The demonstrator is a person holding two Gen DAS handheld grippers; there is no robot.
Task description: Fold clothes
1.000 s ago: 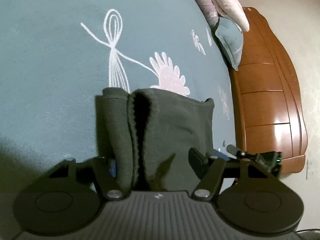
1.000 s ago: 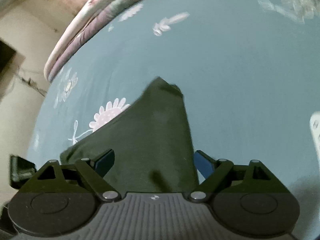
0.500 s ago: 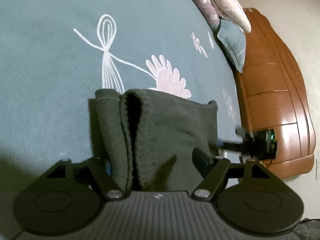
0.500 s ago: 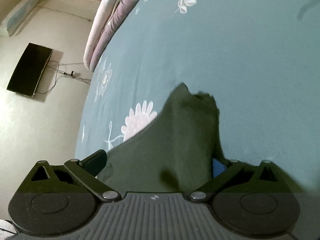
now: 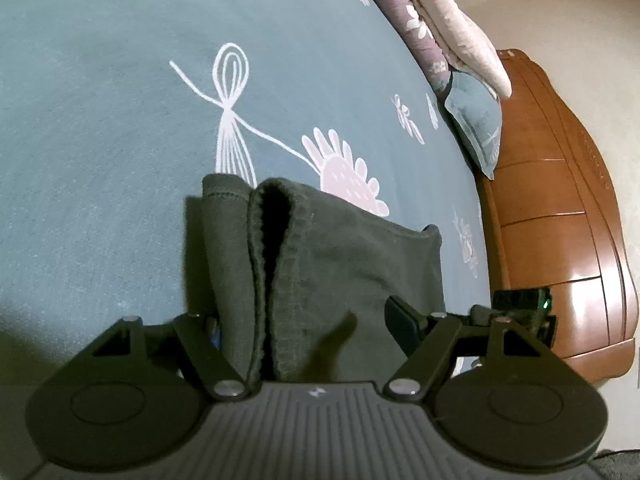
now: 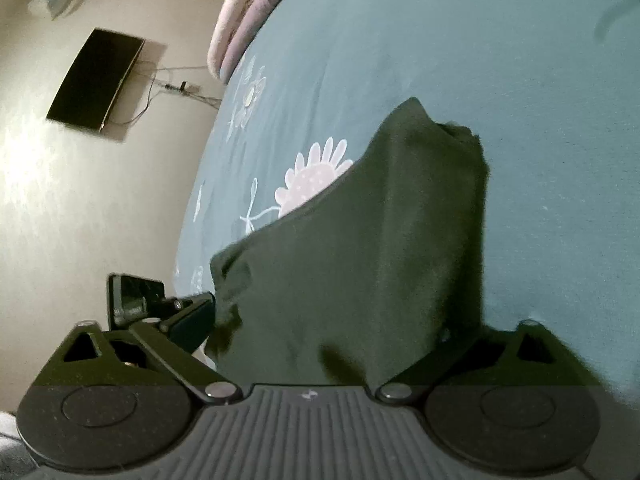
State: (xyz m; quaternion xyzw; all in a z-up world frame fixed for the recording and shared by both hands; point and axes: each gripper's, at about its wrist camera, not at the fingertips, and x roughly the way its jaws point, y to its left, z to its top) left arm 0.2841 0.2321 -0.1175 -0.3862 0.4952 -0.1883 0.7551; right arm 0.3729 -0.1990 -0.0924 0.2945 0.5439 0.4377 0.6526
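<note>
A dark green garment (image 5: 340, 248), folded, lies on the teal flowered bed sheet (image 5: 100, 120), its ribbed hem edges running toward me. My left gripper (image 5: 308, 320) is open and low over its near end; the cloth fills the gap and hides the left finger, while the right finger (image 5: 400, 316) stands just off its edge. In the right wrist view the same garment (image 6: 380, 240) spans my right gripper (image 6: 324, 324). Its jaws are closing with the cloth between them. The left finger (image 6: 192, 320) is at the cloth's corner and the right one is hidden.
A wooden headboard (image 5: 560, 200) stands along the right of the bed, with a teal pillow (image 5: 476, 120) and a folded quilt (image 5: 440, 20) against it. A dark screen (image 6: 96, 80) hangs on the wall past the bed's left edge. The other gripper (image 6: 136, 296) shows beside the cloth.
The right wrist view has swung and tilted, so the wall and screen now show at left. Its jaws spread wide around the garment, then narrowed a little. The left view has barely shifted.
</note>
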